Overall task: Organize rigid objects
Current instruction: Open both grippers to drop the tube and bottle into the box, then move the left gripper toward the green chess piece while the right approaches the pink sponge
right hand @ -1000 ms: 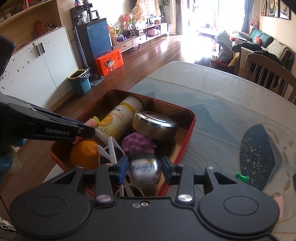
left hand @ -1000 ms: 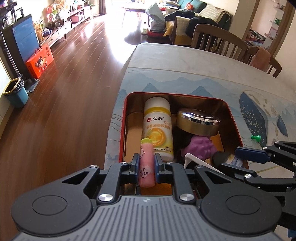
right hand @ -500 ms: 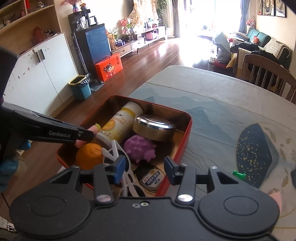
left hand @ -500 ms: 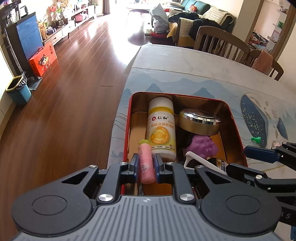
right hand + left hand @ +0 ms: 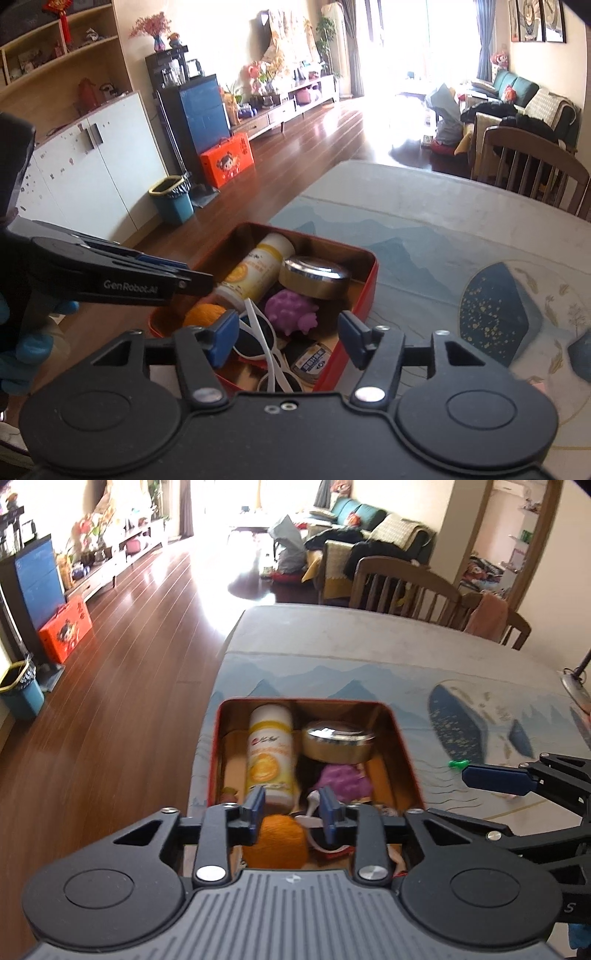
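A table [image 5: 369, 653] under a cloth printed with blue mountains carries a red tin box [image 5: 364, 284] near its edge. The left wrist view looks straight down the box's length. Only the right wrist view shows the white cabinets [image 5: 92, 166] and the shelving above them.

Inside the box lie a white-and-yellow bottle [image 5: 269, 753], a round gold tin with a shiny lid [image 5: 338, 740], a purple knobbly toy [image 5: 341, 779] and an orange ball [image 5: 275, 840]. White-framed sunglasses [image 5: 264, 341] and a small labelled container [image 5: 310, 363] show clearly only in the right view. A small green piece [image 5: 458, 763] on the cloth shows only in the left view.

The left gripper [image 5: 291, 810] hangs above the box's near end, jaws spread and empty. The right gripper [image 5: 288, 341] is likewise parted with nothing between its fingers.

"GenRobot.AI" is readable on the left gripper's finger [image 5: 129, 286]. The bottle's label is blurred, and the container's print is too small to read.
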